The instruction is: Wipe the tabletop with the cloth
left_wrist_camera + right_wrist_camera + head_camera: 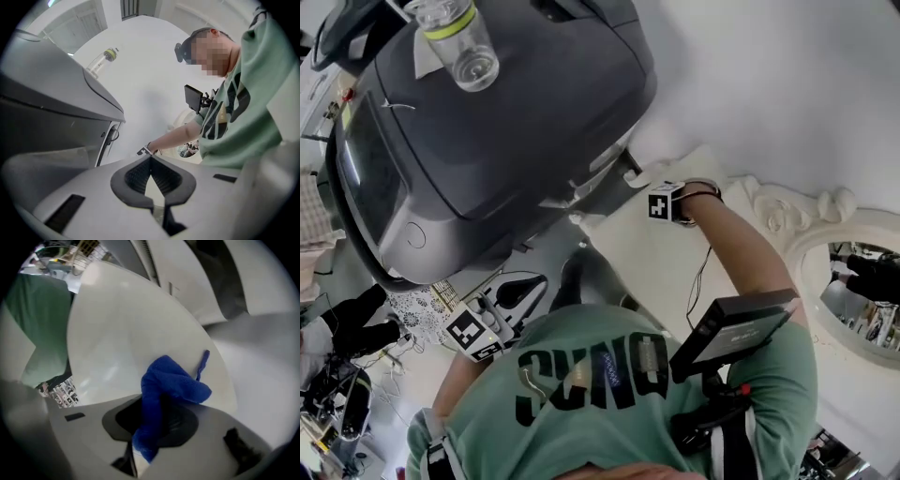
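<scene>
Right gripper (154, 423) is clamped tight on the blue cloth (171, 380). It's pinched around the middle, so a fat bunched wad sticks out past the jaws and a short tail hangs back toward the camera. The cloth sits right over the cream tabletop (117, 324), near its curved far edge. Honestly can't tell if the wad is touching the surface or just off it.

To wipe well, I'd tip the gripper down until the wad flattens against the top, cloth first and not the jaw tips. Then drag in long overlapping passes with steady pressure. Watch the big grey machine (487, 122) right beside that edge, and the clear bottle (464, 42) perched on it, which looks easy to bump. The grip looks a bit narrow too, so the cloth could roll or twist under sideways drag.

Left gripper (150, 161) is closed, tips together with nothing in it. It's down on the person's left, well apart from the cloth.
</scene>
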### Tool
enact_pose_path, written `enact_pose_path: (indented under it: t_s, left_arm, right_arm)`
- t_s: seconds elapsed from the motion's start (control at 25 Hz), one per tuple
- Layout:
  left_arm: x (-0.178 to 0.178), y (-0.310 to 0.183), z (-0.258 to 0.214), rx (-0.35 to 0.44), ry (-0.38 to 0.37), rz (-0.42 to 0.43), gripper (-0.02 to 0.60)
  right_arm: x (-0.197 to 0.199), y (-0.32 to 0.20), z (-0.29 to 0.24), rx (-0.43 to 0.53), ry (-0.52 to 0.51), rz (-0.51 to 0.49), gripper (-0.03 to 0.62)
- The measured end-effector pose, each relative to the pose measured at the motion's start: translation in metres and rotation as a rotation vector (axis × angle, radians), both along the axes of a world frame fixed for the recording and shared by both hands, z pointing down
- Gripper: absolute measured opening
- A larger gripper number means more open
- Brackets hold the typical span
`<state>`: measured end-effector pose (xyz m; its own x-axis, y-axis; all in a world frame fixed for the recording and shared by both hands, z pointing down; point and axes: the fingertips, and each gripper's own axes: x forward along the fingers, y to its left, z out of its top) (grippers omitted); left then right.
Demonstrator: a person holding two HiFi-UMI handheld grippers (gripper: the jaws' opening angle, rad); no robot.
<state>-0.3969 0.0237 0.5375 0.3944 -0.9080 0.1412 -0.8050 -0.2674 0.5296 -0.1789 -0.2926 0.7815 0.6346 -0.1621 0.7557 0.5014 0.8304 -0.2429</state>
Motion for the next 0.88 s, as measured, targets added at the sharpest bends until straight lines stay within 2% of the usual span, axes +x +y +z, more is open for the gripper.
enact_pose_path:
  t_s: [0.16, 0.28, 0.36, 0.48, 0.64, 0.72, 0.76, 0.84, 0.88]
  left_arm:
    - [0.0, -0.011, -0.022, 0.058, -0.025, 0.033, 0.009]
    - [0.003, -0.011, -0.034, 0.082, -0.047, 0.057, 0.009]
    - [0.01, -0.011, -0.039, 0.087, -0.055, 0.076, 0.009]
    - [0.029, -0.012, -0.04, 0.088, -0.056, 0.11, 0.009]
    - [0.071, -0.018, -0.049, 0.105, -0.065, 0.172, 0.009]
    - [0.092, -0.023, -0.057, 0.123, -0.085, 0.204, 0.009]
    - [0.102, -0.025, -0.061, 0.128, -0.092, 0.212, 0.009]
    - [0.126, -0.026, -0.067, 0.127, -0.092, 0.215, 0.009]
    - [0.138, -0.026, -0.068, 0.124, -0.085, 0.214, 0.009]
  right_arm:
    - [-0.003, 0.13, 0.01, -0.251, -0.061, -0.067, 0.084]
    - [0.001, 0.205, 0.017, -0.357, -0.112, -0.046, 0.084]
    - [-0.001, 0.228, 0.008, -0.369, -0.161, 0.014, 0.084]
    - [0.0, 0.242, -0.012, -0.403, -0.244, 0.154, 0.084]
    - [0.02, 0.271, -0.009, -0.469, -0.341, 0.21, 0.084]
    - [0.021, 0.279, -0.012, -0.503, -0.457, 0.298, 0.084]
    - [0.017, 0.275, -0.022, -0.521, -0.546, 0.38, 0.084]
    - [0.014, 0.243, -0.053, -0.515, -0.745, 0.62, 0.084]
    - [0.017, 0.206, -0.069, -0.447, -0.867, 0.721, 0.084]
